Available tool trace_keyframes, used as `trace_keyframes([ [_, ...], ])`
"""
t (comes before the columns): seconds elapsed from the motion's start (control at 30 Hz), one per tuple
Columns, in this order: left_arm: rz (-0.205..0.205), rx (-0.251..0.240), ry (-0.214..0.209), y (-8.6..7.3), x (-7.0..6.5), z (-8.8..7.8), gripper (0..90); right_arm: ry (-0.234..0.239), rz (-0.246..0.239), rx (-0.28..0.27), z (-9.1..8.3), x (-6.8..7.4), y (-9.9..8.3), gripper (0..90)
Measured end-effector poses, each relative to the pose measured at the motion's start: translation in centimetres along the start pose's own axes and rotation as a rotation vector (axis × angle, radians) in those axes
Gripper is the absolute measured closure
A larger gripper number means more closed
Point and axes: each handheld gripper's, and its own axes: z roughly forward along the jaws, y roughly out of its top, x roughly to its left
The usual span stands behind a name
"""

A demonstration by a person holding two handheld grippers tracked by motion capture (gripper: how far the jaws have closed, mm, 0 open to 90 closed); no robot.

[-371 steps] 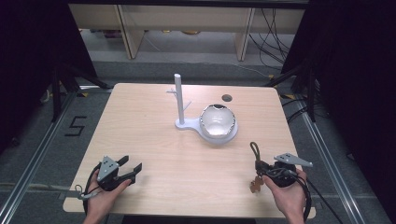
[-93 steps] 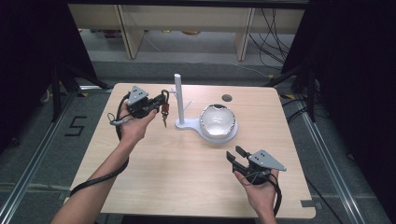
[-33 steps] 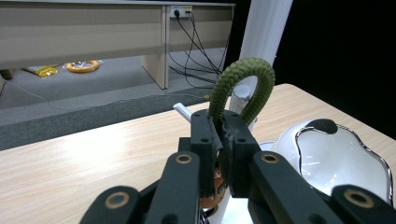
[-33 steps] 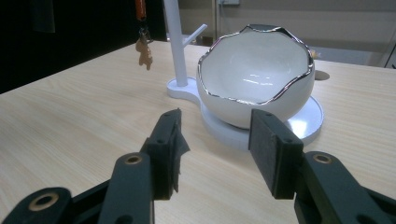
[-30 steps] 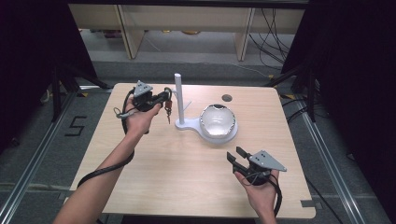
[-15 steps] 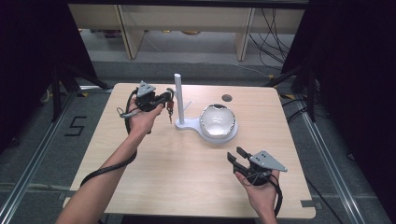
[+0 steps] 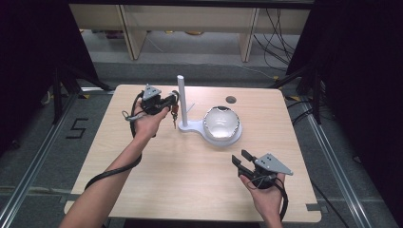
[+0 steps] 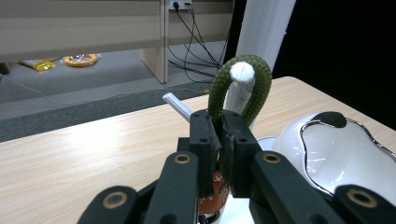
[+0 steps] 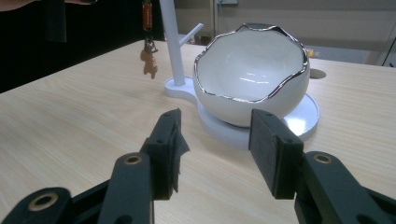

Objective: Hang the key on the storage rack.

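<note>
A white stand [image 7: 181,97] with a tall post and short side pegs rises at the table's back middle, and a white silver-rimmed bowl [image 7: 220,122] rests on its base. My left gripper [image 7: 172,100] is shut on a keychain [image 7: 174,114] just left of the post. In the left gripper view the keychain's green cord loop [image 8: 240,84] arches above the left gripper [image 8: 220,121] and rings the white tip of a peg [image 8: 243,71]. An orange tag and a small charm [image 9: 148,42] dangle below. My right gripper [image 7: 239,156] is open near the front right, pointing at the bowl [image 9: 254,70].
A small dark round spot [image 7: 231,99] sits on the tabletop behind the bowl. The light wooden table [image 7: 190,180] has bare surface in front of the stand. Shelving and cables [image 7: 280,28] lie on the floor beyond the far edge.
My left gripper has carried the keychain a little to the right, up to the stand's post. The right gripper has stayed still and open.
</note>
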Motion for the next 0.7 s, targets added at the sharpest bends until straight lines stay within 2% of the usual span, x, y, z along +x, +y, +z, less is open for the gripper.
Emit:
trace_keyframes([
  [0.07, 0.000, 0.001, 0.001, -0.1, 0.0, 0.1, 83.0, -0.007, 0.018, 0.010, -0.1, 0.2, 0.0, 55.0],
  [0.1, 0.001, 0.002, 0.001, -0.1, 0.0, 0.1, 82.9, -0.006, -0.006, 0.002, -0.1, 0.0, 0.0, 55.0],
  [0.2, 0.006, 0.007, -0.004, -0.3, -0.1, 0.3, 82.6, -0.008, -0.015, -0.003, 0.0, -0.1, 0.0, 55.0],
  [0.33, 0.008, 0.007, -0.013, -0.5, -0.2, 0.5, 82.1, -0.009, 0.008, 0.000, -0.1, 0.0, -0.1, 54.9],
  [0.37, 0.009, 0.007, -0.015, -0.6, -0.2, 0.5, 81.9, -0.001, -0.001, -0.001, 0.0, -0.1, -0.1, 54.9],
  [0.47, 0.021, 0.005, -0.013, -0.6, -0.2, 0.6, 80.2, -0.005, 0.030, -0.004, -0.1, 0.1, -0.2, 54.9],
  [0.5, 0.025, 0.004, -0.011, -0.7, -0.2, 0.5, 79.8, -0.005, 0.014, -0.007, -0.1, 0.0, -0.2, 54.9],
  [0.53, 0.027, 0.003, -0.010, -0.7, -0.2, 0.5, 79.0, -0.003, 0.027, -0.004, -0.1, 0.0, -0.2, 54.8],
  [0.6, 0.031, -0.004, -0.009, -0.9, -0.2, 0.2, 76.9, -0.003, -0.001, -0.009, 0.0, -0.2, -0.2, 54.8],
  [0.7, 0.045, -0.008, -0.002, -1.3, 0.0, -0.6, 70.2, 0.002, 0.008, 0.002, -0.1, -0.2, -0.1, 54.7],
])
